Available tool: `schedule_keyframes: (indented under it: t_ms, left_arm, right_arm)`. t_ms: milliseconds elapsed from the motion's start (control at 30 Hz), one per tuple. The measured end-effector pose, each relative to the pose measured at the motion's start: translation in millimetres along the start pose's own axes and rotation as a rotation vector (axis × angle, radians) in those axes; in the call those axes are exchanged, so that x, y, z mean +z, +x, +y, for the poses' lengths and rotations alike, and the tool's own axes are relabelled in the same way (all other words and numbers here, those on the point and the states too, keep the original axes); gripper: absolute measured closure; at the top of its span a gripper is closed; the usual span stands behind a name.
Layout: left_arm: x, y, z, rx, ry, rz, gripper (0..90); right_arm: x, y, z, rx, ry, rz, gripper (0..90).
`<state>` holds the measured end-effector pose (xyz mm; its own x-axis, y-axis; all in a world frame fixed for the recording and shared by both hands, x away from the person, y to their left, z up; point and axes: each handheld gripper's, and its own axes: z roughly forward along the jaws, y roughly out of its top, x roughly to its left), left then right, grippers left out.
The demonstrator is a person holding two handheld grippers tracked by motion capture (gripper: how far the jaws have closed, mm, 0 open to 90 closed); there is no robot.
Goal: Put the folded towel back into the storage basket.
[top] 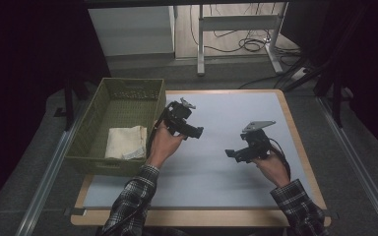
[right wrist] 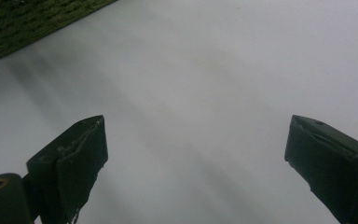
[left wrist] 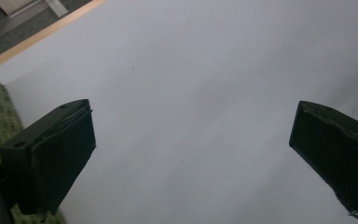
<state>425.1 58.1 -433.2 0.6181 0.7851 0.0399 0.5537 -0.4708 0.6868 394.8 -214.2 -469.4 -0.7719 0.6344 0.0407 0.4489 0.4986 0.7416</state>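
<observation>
On the pale sheet covering the table (top: 236,182), both hands hold their tools above bare surface. Left gripper (top: 198,132) sits just right of the green basket (top: 84,135), jaws pointing toward table centre; in the left gripper view (left wrist: 193,154) the two black jaws stand wide apart, nothing between them, white sheet beyond and a strip of basket weave at the lower left edge. Right gripper (top: 230,154) is held over the right half of the table, well apart from the left one, jaws aimed left toward the basket; in the right gripper view (right wrist: 196,158) its jaws are likewise spread wide and hold nothing, with a basket corner (right wrist: 32,21) in the upper left. Folded cream cloth (top: 125,142) lies flat inside the basket, toward the near end, close against the right-hand wall. Neither tool touches cloth or basket. Plaid sleeves (top: 133,201) enter from the near edge.
</observation>
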Motion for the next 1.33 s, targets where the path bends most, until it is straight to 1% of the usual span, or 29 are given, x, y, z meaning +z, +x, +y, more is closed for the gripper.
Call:
schedule_keyframes:
  t_ms: [133, 233, 267, 333, 433, 567, 667, 767, 833, 900, 967, 1033, 1100, 1200, 1233, 1267, 1333]
  left_arm:
    - [6.5, -11.8, -5.3, 0.007, -0.014, -0.018, 0.3]
    - [10.2, -21.0, -12.5, 0.008, -0.031, -0.044, 0.2]
    - [12.1, -25.0, -16.4, 0.006, -0.037, -0.046, 0.2]
    - [15.5, -31.2, -24.0, 0.015, -0.04, -0.045, 0.2]
    - [18.4, -37.4, -33.9, 0.009, -0.042, -0.061, 0.1]
    - [20.1, -45.3, -47.9, 0.015, -0.049, -0.068, 0.1]
    - [20.1, -51.1, -60.3, 0.011, -0.045, -0.075, 0.1]
    - [20.1, -56.3, -73.2, 0.029, -0.036, -0.053, 0.1]
    - [20.6, -58.6, -82.0, 0.031, -0.022, -0.047, 0.1]
    - [22.7, -60.5, -90.8, 0.028, -0.016, -0.053, 0.2]
    - [25.6, -62.5, -98.5, 0.033, -0.001, -0.041, 0.2]
    - [30.1, -64.0, -105.7, 0.045, 0.02, -0.029, 0.2]
    - [35.6, -64.1, -111.2, 0.041, 0.032, -0.032, 0.1]
    - [38.6, -57.3, -118.0, -0.037, -0.003, -0.095, 0.0]
    - [38.4, -57.4, -118.4, -0.042, -0.009, -0.094, 0.3]
    - [38.9, -58.7, -118.1, -0.027, -0.004, -0.084, 0.5]
    - [38.9, -58.9, -118.4, -0.024, -0.007, -0.08, 0.2]
  right_arm:
    - [-5.3, -5.2, -10.5, 0.013, 0.0, -0.007, 5.8]
    - [-7.9, -9.1, -20.4, 0.015, 0.001, -0.013, 5.8]
    - [-8.4, -9.7, -22.6, 0.019, 0.004, -0.016, 5.8]
    - [-9.8, -11.3, -28.4, 0.019, 0.008, -0.025, 5.8]
    - [-12.8, -12.4, -36.7, 0.02, 0.007, -0.028, 5.8]
    - [-17.1, -11.9, -46.1, 0.02, 0.004, -0.032, 5.8]
    - [-18.2, -10.4, -54.2, 0.02, 0.007, -0.037, 5.8]
    - [-16.7, -9.3, -63.2, 0.021, 0.026, -0.034, 5.8]
    - [-14.3, -8.8, -70.5, 0.021, 0.043, -0.033, 5.8]
    - [-10.9, -9.1, -78.4, 0.024, 0.061, -0.031, 4.8]
    - [-8.2, -9.7, -83.6, 0.026, 0.074, -0.034, 3.9]
    - [-8.3, -9.1, -86.8, 0.012, 0.058, -0.041, 3.7]
    - [-8.0, -7.8, -88.2, -0.002, 0.052, -0.05, 3.7]
    - [-5.8, -2.9, -88.7, -0.04, 0.065, -0.084, 3.4]
    - [-5.8, -2.8, -88.9, -0.037, 0.064, -0.083, 3.4]
    - [-6.1, -3.6, -89.3, -0.039, 0.064, -0.081, 3.4]
    - [-5.9, -3.3, -89.4, -0.041, 0.063, -0.083, 3.4]
